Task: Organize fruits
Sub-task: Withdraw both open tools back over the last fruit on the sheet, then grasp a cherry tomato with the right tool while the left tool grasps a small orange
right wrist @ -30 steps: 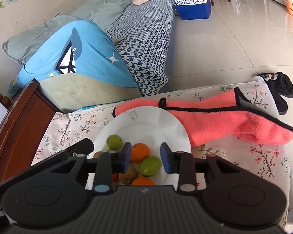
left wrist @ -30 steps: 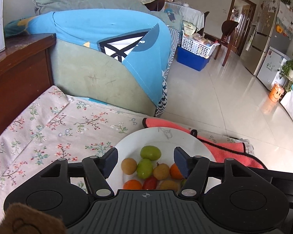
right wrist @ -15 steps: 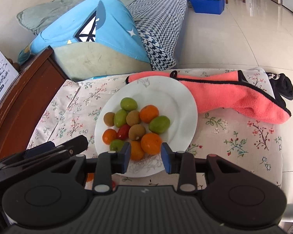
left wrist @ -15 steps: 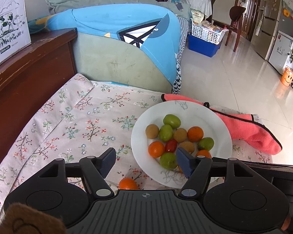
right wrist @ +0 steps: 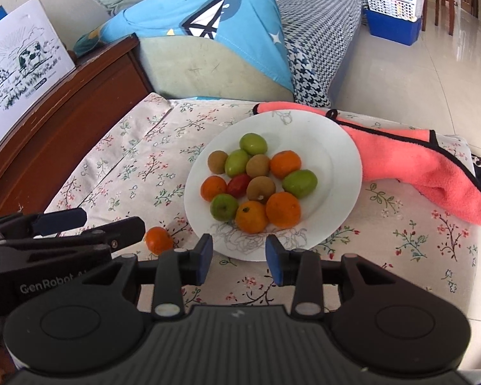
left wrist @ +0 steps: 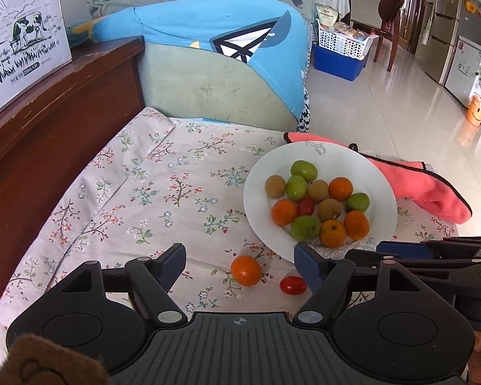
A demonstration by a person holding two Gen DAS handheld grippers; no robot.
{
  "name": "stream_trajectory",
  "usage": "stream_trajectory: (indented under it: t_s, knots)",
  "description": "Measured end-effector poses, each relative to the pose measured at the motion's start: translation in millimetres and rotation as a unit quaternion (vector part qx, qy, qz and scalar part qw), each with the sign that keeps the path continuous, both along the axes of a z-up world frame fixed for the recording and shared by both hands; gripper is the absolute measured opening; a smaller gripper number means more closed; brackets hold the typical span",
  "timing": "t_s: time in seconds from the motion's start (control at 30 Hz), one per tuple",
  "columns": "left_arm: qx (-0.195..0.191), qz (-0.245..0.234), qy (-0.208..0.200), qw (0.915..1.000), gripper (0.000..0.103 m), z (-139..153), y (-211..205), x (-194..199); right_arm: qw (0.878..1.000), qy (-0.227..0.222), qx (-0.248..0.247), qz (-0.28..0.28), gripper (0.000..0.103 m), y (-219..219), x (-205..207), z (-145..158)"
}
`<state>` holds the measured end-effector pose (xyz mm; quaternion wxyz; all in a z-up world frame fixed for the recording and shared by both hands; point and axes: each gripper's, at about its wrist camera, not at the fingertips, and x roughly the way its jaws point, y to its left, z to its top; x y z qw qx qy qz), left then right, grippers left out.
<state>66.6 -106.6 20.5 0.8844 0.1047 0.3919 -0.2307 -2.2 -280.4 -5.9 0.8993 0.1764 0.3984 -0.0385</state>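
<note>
Both rigs pulled back from the plate (left wrist: 381, 221) since a second ago; I now see strays off it on the floral counter (left wrist: 163, 192). Left hand-held gripper (left wrist: 240, 258) spread, empty, framing the loose orange (left wrist: 246, 270); right hand-held gripper (right wrist: 239, 253) parted, empty. Only the left view shows the red tomato (left wrist: 292, 285).

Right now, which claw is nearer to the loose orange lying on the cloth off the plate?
Left. The left claw frames the loose orange between its open fingers; the right claw hovers at the plate rim, beside the orange.
</note>
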Motion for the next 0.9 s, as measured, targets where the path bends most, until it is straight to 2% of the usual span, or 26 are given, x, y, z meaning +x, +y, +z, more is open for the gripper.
stream_trajectory:
  t_s: [0.33, 0.5, 0.9]
  knots:
    - [-0.004, 0.047, 0.011, 0.9988, 0.076, 4, 36, 20, 0.998, -0.003, 0.007, 0.066, 0.038, 20, 2, -14]
    - [0.0, 0.058, 0.019, 0.9982, 0.076, 3, 43, 26, 0.996, 0.01, -0.009, 0.083, 0.038, 34, 8, -27]
    - [0.0, 0.063, 0.023, 0.9977, 0.076, 2, 50, 28, 0.996, 0.018, -0.042, 0.083, 0.038, 50, 26, -40]
